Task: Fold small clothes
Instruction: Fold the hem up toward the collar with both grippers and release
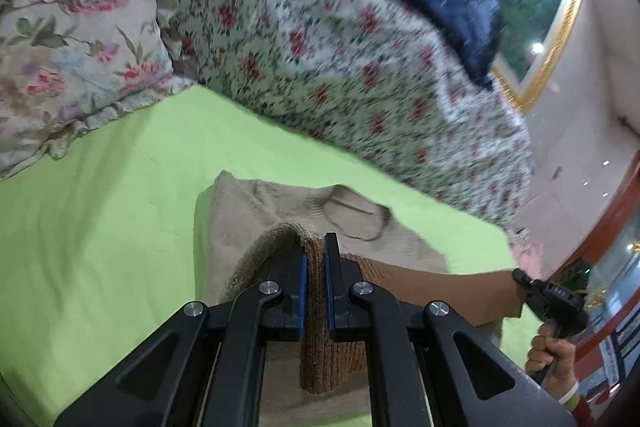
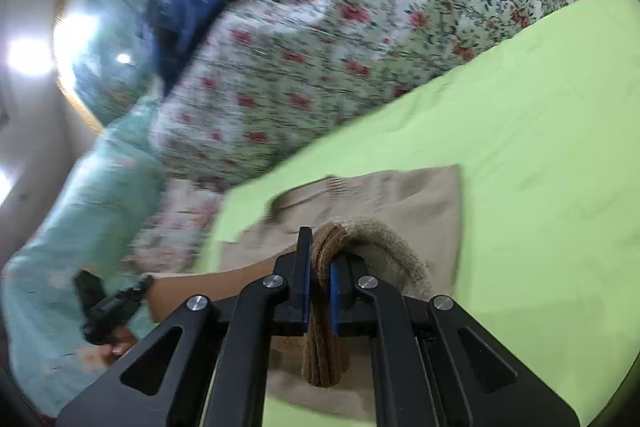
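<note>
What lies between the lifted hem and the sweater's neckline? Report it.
Nothing visible. Both the left gripper and the right gripper clamp the brown hem, and only the beige sweater itself lies flat ahead on the green sheet.

My left gripper (image 1: 315, 255) and right gripper (image 2: 320, 251) show matte black linkages, silver pivot screws, and blue finger pads (image 1: 303, 291).

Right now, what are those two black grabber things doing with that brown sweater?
A person is folding a small beige knit sweater on a green sheet. The left gripper and the right gripper are each shut on the sweater's ribbed brown hem, lifted toward the neckline. A flowered quilt is heaped behind.
</note>
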### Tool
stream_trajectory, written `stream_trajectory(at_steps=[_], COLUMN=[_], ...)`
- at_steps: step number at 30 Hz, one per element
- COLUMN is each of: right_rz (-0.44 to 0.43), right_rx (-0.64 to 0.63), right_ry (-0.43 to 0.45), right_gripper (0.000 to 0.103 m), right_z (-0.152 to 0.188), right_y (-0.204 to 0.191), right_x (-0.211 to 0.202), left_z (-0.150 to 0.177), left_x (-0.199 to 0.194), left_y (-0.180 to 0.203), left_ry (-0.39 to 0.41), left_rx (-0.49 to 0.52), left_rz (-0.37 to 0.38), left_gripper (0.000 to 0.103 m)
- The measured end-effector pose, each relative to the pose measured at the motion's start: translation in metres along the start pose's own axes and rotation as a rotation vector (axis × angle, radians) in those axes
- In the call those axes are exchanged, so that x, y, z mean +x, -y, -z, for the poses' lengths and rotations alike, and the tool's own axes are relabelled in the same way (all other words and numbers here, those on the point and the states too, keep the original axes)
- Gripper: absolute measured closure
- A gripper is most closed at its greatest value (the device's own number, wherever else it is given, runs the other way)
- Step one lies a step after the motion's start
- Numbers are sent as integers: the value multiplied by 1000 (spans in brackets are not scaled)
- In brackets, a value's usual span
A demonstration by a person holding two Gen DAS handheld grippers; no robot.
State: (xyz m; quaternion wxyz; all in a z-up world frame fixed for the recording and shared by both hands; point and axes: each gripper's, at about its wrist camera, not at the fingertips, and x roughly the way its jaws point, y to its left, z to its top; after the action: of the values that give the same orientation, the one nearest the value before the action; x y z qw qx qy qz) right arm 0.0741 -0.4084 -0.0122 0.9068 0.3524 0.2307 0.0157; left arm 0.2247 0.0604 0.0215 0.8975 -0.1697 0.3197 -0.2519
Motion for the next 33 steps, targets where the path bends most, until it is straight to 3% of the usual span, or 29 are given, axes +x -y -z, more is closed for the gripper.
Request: stream_trajectory(at_steps=[11, 14, 17, 20, 21, 25, 27, 30, 33], right_rz=[132, 163, 170, 206, 170, -9, -49, 62, 193], right_rx=[52, 100, 136, 34, -40, -233, -290, -393, -408], right_ry=[-111, -161, -151, -72, -67, -278, -363, -432, -430], right_gripper=[93, 92, 87, 81, 81, 80, 80, 80, 80], right_z=[-7, 1, 7, 13, 20, 57, 70, 73, 57], right_y=[50, 66, 70, 45, 27, -26, -39, -42, -27], right_x=[97, 113, 99, 67, 61, 89, 106, 131, 147], left_z=[-8, 2, 15, 38, 44, 74, 78, 80, 61], left_x=[113, 128, 114, 86, 81, 90, 100, 121, 138], left_y=[-45, -54, -52, -26, -18, 26, 42, 49, 51], left_ry=[-145, -206, -225, -221, -227, -322, -351, -407, -380], left_rx=[-28, -26, -30, 33, 50, 148, 197, 239, 306], left_rz=[-124, -152, -119, -70, -54, 32, 18, -64, -133], left_gripper=[97, 93, 78, 61, 57, 53, 53, 53, 55])
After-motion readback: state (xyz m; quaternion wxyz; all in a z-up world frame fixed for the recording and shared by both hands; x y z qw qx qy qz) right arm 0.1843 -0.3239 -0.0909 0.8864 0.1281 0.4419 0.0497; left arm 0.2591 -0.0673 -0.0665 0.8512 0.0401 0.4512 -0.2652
